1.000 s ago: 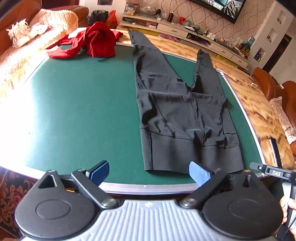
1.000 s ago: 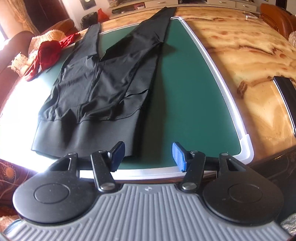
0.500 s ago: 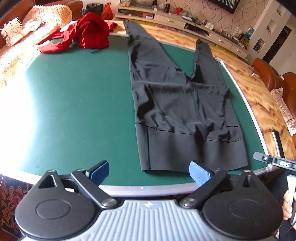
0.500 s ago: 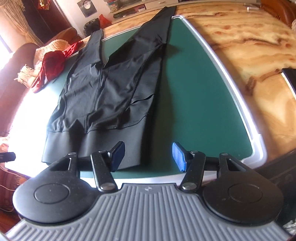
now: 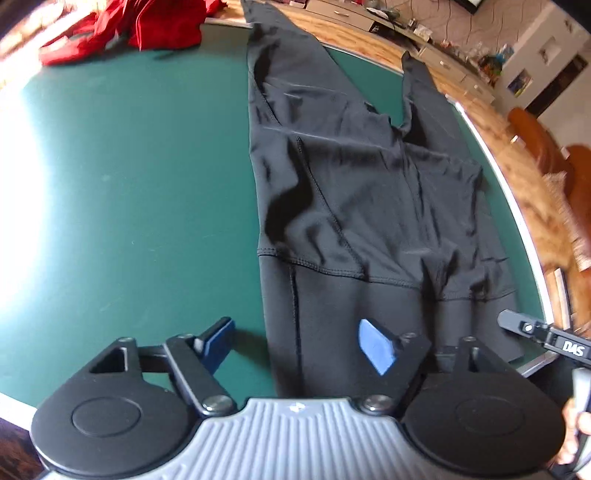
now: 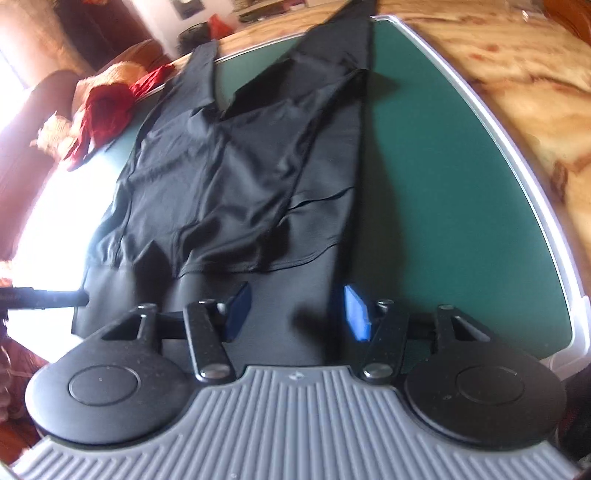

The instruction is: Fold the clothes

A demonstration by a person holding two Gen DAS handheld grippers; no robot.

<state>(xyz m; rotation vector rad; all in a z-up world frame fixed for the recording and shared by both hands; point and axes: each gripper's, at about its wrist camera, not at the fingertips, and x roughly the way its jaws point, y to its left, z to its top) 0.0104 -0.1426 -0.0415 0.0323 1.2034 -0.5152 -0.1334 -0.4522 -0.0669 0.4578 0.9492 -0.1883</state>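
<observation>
Two garments: black stretchy leggings (image 5: 354, 206) flat and unfolded ahead of both grippers; crumpled red cloth garment (image 5: 147, 26) far beyond, untouched.
Left gripper (image 5: 295, 349): jaws apart and closing astride the waistband's left corner.
Right gripper (image 6: 295, 312): jaws apart and closing over the waistband's right part.
Progress: no fold made yet, everything left.

Left claw (image 5: 295, 343) and right claw (image 6: 297, 312) closing, seemingly unclamped.

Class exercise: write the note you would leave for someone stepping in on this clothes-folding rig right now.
Left gripper: jaws closing over the left corner of the waistband of the black leggings; pads not yet pressing.
Right gripper: jaws closing over the right waistband corner, likewise no grip yet.
Leggings lie flat on the green mat, waistband nearest, legs stretching away. Red garment bunched at the far left.
Done: leggings spread out. Left: grip both corners, fold; probably the red garment after.
</observation>
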